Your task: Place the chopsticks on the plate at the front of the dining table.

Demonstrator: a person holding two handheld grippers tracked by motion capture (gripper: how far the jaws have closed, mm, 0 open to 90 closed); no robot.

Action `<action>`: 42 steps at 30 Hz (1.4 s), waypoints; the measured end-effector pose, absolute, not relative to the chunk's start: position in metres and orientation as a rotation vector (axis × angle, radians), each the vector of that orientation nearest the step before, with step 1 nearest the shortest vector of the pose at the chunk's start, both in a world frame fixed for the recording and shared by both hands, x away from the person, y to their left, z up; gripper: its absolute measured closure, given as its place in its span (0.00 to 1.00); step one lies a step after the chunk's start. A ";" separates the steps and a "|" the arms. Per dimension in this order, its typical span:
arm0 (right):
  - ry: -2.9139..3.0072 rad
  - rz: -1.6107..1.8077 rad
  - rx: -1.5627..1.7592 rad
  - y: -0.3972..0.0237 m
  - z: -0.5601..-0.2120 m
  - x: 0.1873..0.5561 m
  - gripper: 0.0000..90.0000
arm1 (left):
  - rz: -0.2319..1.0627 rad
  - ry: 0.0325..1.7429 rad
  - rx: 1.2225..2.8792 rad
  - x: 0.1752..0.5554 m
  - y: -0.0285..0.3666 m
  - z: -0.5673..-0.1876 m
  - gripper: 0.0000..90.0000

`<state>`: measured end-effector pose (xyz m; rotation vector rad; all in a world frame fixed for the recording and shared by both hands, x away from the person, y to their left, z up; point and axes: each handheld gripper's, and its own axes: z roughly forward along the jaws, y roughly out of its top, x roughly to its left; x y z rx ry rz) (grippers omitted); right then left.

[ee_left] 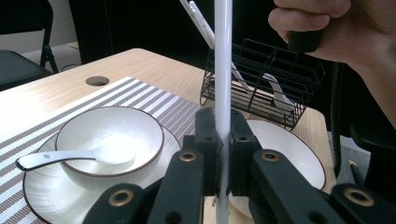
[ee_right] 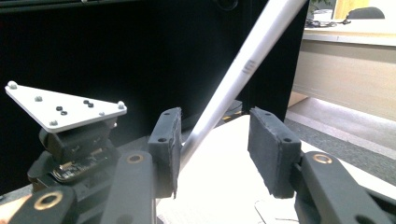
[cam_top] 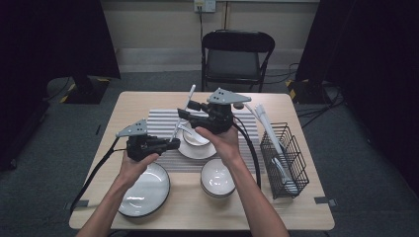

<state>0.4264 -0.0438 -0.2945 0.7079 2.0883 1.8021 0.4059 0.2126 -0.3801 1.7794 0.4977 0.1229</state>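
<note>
A long white stick (cam_top: 190,95) stands tilted above the table. My left gripper (cam_top: 173,143) is shut on its lower part; in the left gripper view the pads (ee_left: 207,140) press the stick (ee_left: 222,70) from both sides. My right gripper (cam_top: 188,109) is open higher up, around the same stick. In the right gripper view the stick (ee_right: 243,70) slants between the jaws of my right gripper (ee_right: 215,135), close to one pad (ee_right: 168,140) and apart from the other. Beyond it is the left gripper's grey plate (ee_right: 60,109).
A small bowl (cam_top: 195,136) with a white spoon (ee_left: 56,157) sits on a saucer (cam_top: 197,150) on the striped placemat (cam_top: 158,123). A dark-rimmed plate (cam_top: 146,190) lies front left, another bowl (cam_top: 217,177) front centre. A black wire basket (cam_top: 286,158) with white utensils stands right.
</note>
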 end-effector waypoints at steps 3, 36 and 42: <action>2.083 1.798 0.718 -0.047 -0.297 0.427 0.60 | 0.128 0.500 1.783 0.406 0.214 -0.380 0.96; 2.065 1.765 0.791 -0.058 -0.308 0.431 0.68 | 0.094 0.499 1.773 0.407 0.219 -0.384 0.95; 2.065 1.860 0.803 -0.063 -0.306 0.432 0.76 | 0.093 0.485 1.779 0.406 0.219 -0.384 0.95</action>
